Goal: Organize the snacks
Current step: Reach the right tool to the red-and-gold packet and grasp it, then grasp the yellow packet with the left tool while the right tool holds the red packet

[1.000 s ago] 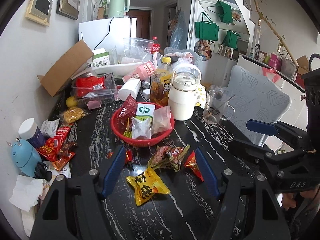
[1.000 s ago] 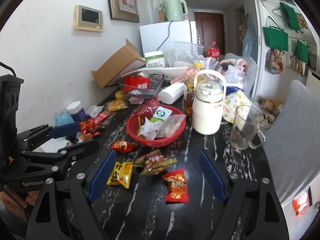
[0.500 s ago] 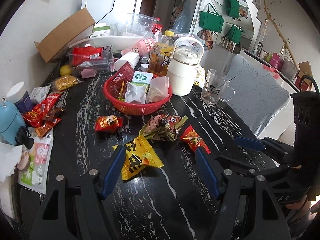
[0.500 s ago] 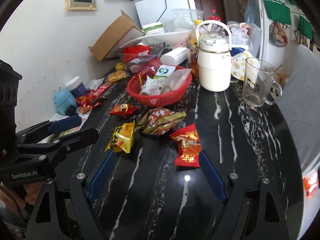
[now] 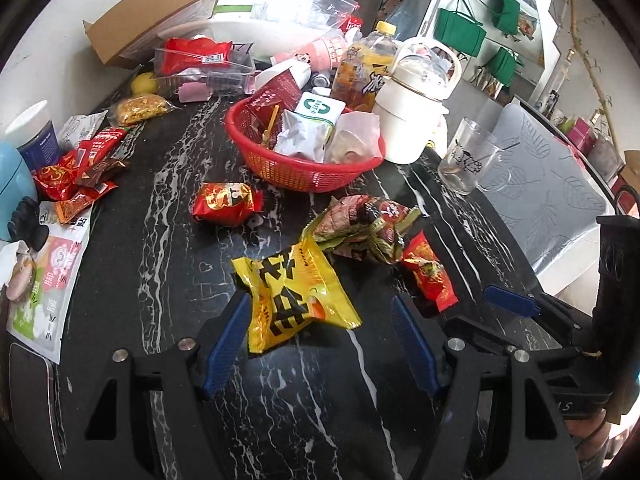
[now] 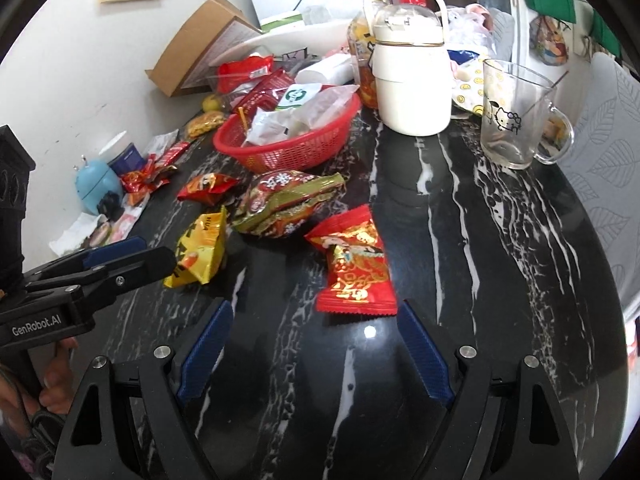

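Note:
A red basket holds several snack packets on the black marble table. In front of it lie a yellow packet, a green-and-red packet, a small red packet and a red-and-gold packet. My left gripper is open, low over the table, with the yellow packet's near end between its fingers. My right gripper is open, just short of the red-and-gold packet.
A white jug, a glass mug and a drink bottle stand right of the basket. More red packets, a blue gadget and a cardboard box crowd the wall side. A grey chair is at the right.
Both grippers have dropped and moved forward toward the loose packets. The yellow packet now sits between the left fingers and the red-and-gold packet is close before the right ones.

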The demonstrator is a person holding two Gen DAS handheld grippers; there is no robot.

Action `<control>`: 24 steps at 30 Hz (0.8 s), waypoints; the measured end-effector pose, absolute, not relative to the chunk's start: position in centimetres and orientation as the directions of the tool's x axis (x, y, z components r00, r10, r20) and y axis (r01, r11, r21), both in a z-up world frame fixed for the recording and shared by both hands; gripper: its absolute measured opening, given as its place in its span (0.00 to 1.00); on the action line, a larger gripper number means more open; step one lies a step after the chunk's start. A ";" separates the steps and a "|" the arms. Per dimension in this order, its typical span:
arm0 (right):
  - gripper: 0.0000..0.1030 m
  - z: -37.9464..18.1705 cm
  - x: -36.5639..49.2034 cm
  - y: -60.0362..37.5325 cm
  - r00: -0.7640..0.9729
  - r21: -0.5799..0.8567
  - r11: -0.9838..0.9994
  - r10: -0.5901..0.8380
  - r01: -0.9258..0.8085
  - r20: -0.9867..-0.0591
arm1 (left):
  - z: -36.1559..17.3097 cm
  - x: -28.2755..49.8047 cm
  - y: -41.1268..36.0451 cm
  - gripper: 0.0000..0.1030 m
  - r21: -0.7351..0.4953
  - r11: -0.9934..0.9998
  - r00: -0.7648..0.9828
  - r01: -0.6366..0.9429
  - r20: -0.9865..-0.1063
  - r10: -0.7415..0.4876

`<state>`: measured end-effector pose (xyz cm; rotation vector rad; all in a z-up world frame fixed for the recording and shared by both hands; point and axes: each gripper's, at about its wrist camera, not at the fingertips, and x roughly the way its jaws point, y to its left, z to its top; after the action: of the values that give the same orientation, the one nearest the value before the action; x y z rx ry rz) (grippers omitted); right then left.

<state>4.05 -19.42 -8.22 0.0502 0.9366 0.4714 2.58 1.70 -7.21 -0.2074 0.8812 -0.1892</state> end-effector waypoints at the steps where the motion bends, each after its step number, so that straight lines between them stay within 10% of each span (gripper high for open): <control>1: 0.83 -8.4 4.4 -19.4 0.498 0.241 0.898 0.409 -0.367 -0.765 | -7.3 2.9 1.8 0.69 -0.255 0.964 0.620 0.074 -0.746 -0.245; 11: 0.78 -9.7 7.9 -19.3 0.476 0.244 0.900 0.403 -0.361 -0.781 | -9.3 6.5 2.3 0.69 -0.255 0.966 0.567 0.028 -0.792 -0.226; 24: 0.38 -11.3 9.5 -19.2 0.449 0.242 0.907 0.386 -0.345 -0.806 | -10.3 6.9 1.9 0.69 -0.232 0.973 0.568 0.010 -0.799 -0.196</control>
<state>9.46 -19.23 -11.29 0.0449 1.0087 0.4524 6.86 1.89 -10.35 -0.2104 0.9607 -0.1219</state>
